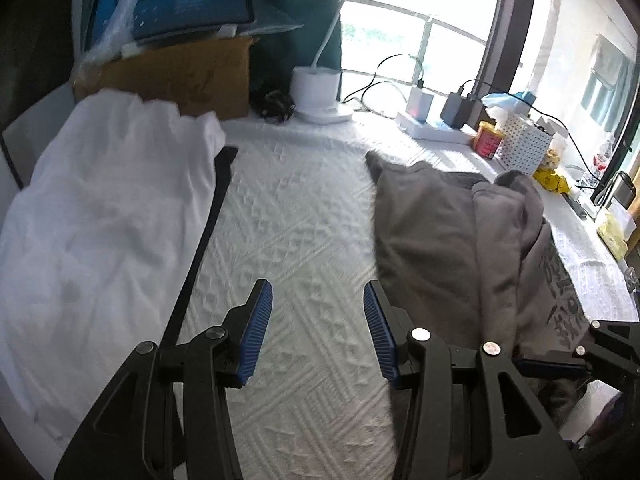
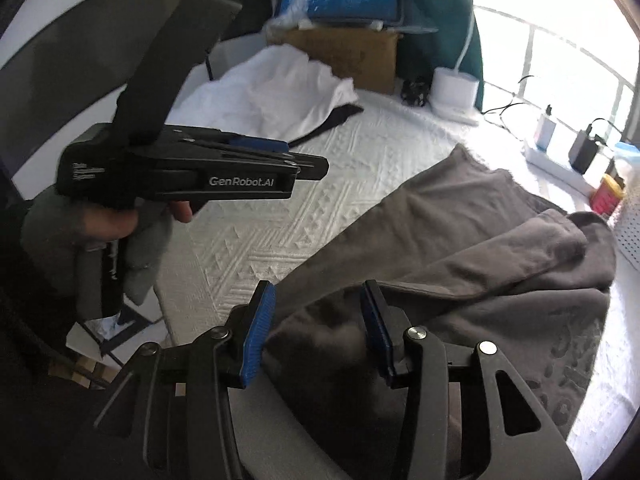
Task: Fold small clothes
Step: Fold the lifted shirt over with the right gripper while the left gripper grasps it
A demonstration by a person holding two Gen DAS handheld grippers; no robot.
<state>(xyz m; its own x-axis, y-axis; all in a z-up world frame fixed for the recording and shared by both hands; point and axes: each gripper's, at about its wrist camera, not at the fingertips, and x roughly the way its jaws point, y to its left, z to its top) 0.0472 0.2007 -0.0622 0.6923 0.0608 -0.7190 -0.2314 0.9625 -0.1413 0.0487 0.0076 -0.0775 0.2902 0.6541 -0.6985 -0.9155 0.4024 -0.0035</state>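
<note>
A grey garment [image 2: 452, 264] lies rumpled on the white textured tablecloth [image 1: 296, 216], its upper layer folded over in thick rolls, with dark printed lettering showing near its right edge. The right gripper [image 2: 316, 332] hovers over its near edge, jaws spread and holding nothing. The left gripper [image 1: 318, 328] is also spread wide above bare cloth, just beside the garment. A white garment [image 1: 104, 208] lies crumpled well apart to the left.

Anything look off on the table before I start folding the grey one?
Nothing damaged or spilled. The grey garment lies crumpled, one part flopped over itself at its far right. The white garment is heaped at the left, covering a black strip. Both grippers, left and right, are open.
</note>
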